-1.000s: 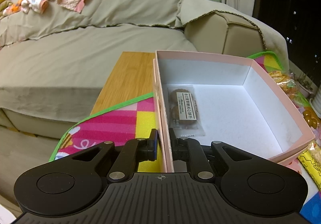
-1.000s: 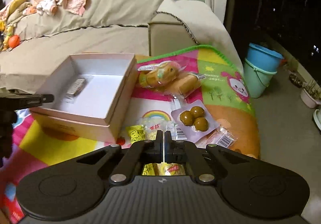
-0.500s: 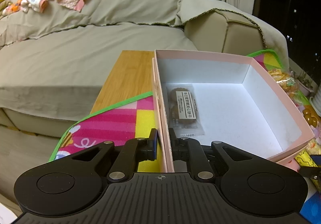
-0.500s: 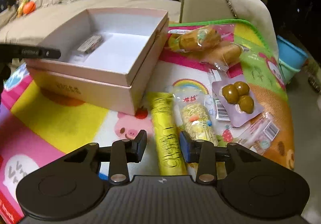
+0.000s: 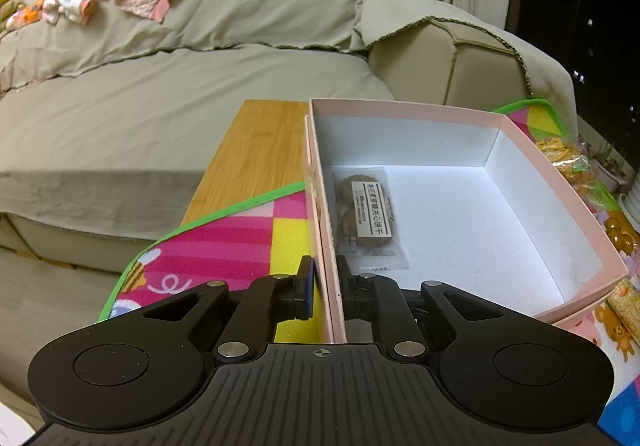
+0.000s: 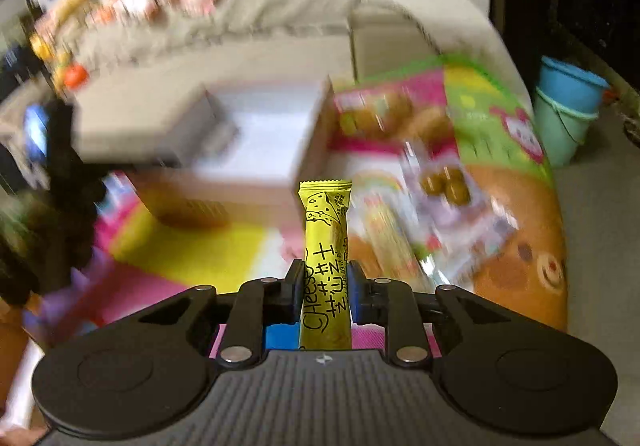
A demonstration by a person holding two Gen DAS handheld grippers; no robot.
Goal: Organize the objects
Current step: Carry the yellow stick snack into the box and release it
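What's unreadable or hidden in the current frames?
- Right wrist view: everything behind the yellow snack stick is motion-blurred; the box contents can't be made out.
- Right wrist view: the stick's lower end is hidden behind the right gripper body.
- Left wrist view: the box near corner is hidden by the left gripper.
- Left wrist view: snacks at the right are cut off by the frame edge.

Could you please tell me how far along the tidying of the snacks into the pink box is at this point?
Early on. Done: one wrapped biscuit packet lies inside the pink box. In hand: the right gripper has just closed on the yellow cheese stick, while the left gripper clamps the box's near wall. Left: the bread packets, the tray of brown balls and other blurred snacks lie on the colourful mat.
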